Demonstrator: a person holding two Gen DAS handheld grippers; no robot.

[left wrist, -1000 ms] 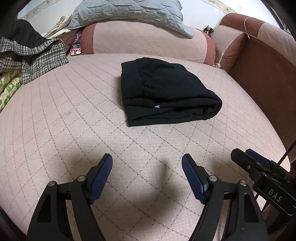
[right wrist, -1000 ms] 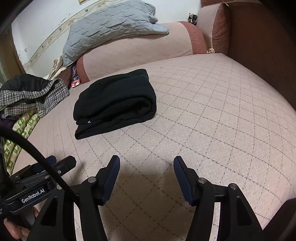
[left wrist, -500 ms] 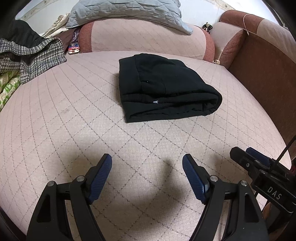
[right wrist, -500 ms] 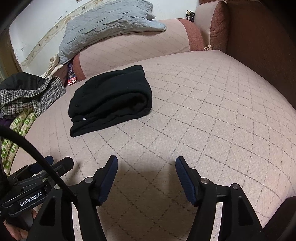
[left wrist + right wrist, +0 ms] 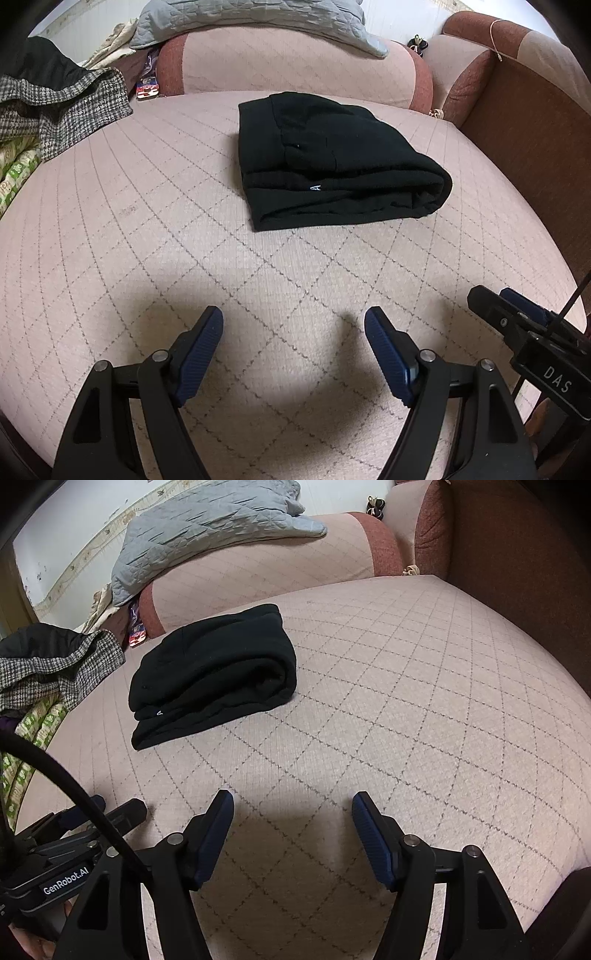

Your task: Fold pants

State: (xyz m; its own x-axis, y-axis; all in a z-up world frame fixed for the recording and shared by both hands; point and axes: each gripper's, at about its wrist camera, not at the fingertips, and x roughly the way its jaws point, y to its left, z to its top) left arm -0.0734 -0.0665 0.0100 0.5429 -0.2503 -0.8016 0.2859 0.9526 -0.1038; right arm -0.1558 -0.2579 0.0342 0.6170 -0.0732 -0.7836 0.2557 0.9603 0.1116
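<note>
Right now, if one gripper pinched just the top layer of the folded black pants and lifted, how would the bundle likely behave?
The black pants look like soft, thick cloth, so they would probably sag and not hold shape. The stacked layers seem loose at the rounded fold, so lifting one layer likely unfolds them. They probably would not roll or slide far on the quilted cushion.

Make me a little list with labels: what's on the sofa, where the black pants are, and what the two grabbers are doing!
pants: black pants, folded into a thick bundle, lying alone on the pink quilted sofa seat
left gripper: open, holding nothing, apart from the pants
right gripper: jaws have just been opening, nothing between them
behind: grey quilted blanket draped over the sofa back
side: checked garment piled at the seat's edge
fold: looks finished
</note>
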